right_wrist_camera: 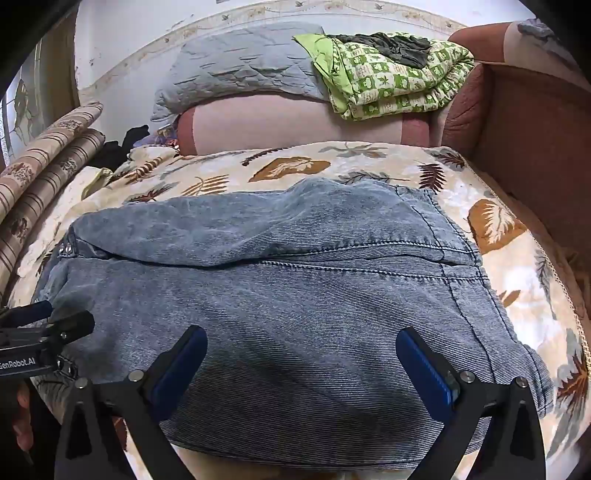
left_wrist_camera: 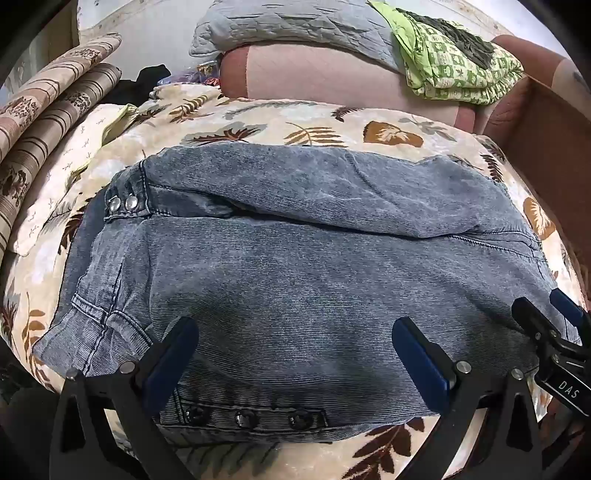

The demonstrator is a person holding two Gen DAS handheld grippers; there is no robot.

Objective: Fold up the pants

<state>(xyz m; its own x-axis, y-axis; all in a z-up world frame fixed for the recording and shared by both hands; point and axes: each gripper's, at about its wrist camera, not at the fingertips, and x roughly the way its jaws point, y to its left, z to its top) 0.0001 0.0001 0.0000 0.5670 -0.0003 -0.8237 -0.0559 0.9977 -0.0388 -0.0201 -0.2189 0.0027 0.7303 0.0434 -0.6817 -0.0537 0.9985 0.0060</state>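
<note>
Grey-blue denim pants (left_wrist_camera: 295,266) lie folded into a wide rectangle on a leaf-print blanket (left_wrist_camera: 314,125); they fill the middle of the right wrist view too (right_wrist_camera: 277,295). The waistband with two metal snaps (left_wrist_camera: 122,204) is at the left, a row of dark snaps (left_wrist_camera: 245,419) at the near edge. My left gripper (left_wrist_camera: 295,354) is open and empty, its blue pads spread just above the near part of the pants. My right gripper (right_wrist_camera: 301,363) is open and empty over the near right part. Each gripper shows at the edge of the other's view (left_wrist_camera: 554,332), (right_wrist_camera: 48,325).
A pink bolster (left_wrist_camera: 332,77) with a grey quilted pillow (left_wrist_camera: 295,26) and a green patterned folded cloth (left_wrist_camera: 458,62) lies behind. Striped floral cushions (left_wrist_camera: 48,110) stand at the left. A brown sofa arm (right_wrist_camera: 535,129) rises at the right.
</note>
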